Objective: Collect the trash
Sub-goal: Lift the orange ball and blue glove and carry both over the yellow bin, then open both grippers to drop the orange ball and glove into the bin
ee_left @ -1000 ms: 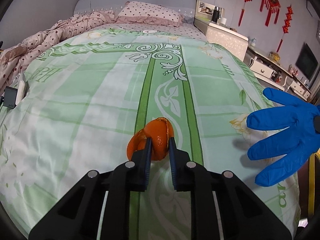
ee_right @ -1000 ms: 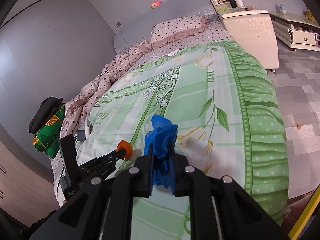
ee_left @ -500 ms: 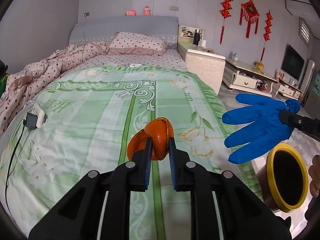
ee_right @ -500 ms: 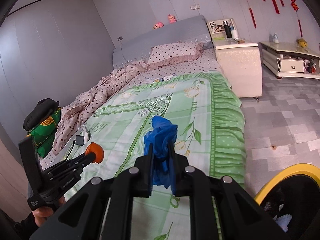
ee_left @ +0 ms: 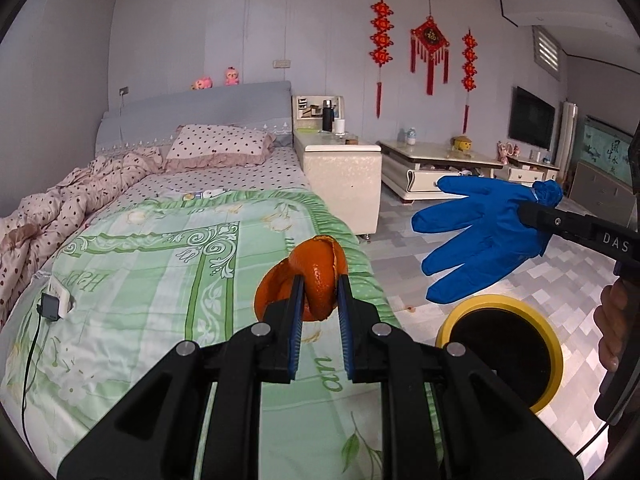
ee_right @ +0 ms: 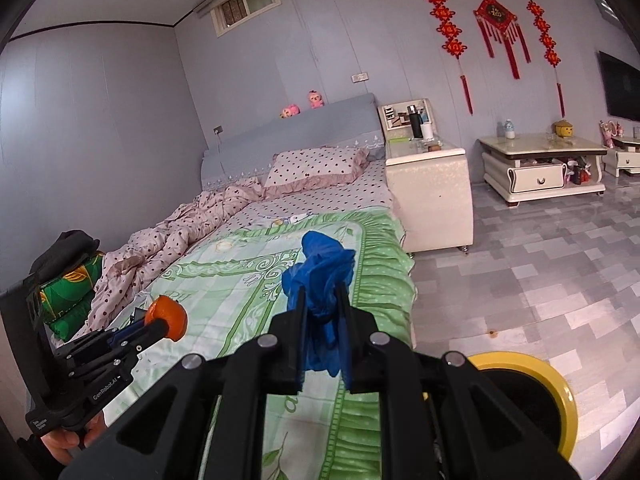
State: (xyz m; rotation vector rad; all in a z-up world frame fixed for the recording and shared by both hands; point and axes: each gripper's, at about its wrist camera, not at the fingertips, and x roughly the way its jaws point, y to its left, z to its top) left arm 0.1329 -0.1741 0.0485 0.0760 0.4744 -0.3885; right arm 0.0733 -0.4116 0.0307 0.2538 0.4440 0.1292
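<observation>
The bed [ee_left: 168, 264], spread with a green patterned cover, filled the lower left of both views. Beside its foot, on the tiled floor [ee_right: 540, 280], a bin [ee_left: 556, 344] with a yellow rim and a dark opening stood upright.

A blue glove [ee_left: 476, 236] was held by the right gripper [ee_right: 322, 316], whose fingers [ee_right: 298, 328] were closed on its bunched cuff. In the left wrist view the glove was seen hanging in the air above and just short of the bin, its finger sleeves spread away from the gripper. The glove was judged to be light, limp and thin; a hold on the gathered cuff was judged sound, since a hold on a single sleeve would let the material stretch and slip.

An orange peel [ee_left: 316, 284] was held by the left gripper [ee_left: 319, 312], the fingers [ee_left: 297, 320] being closed on its curled edge. The peel was carried above the near edge of the bed, left of the bin. It was judged to be light, fairly stiff but easily torn, with a waxy outer skin, so a firm hold across a fold was judged preferable to a hold on a flat rim.

Neither item was yet over the opening of the bin. The glove was judged the nearer of the two to release.
</observation>
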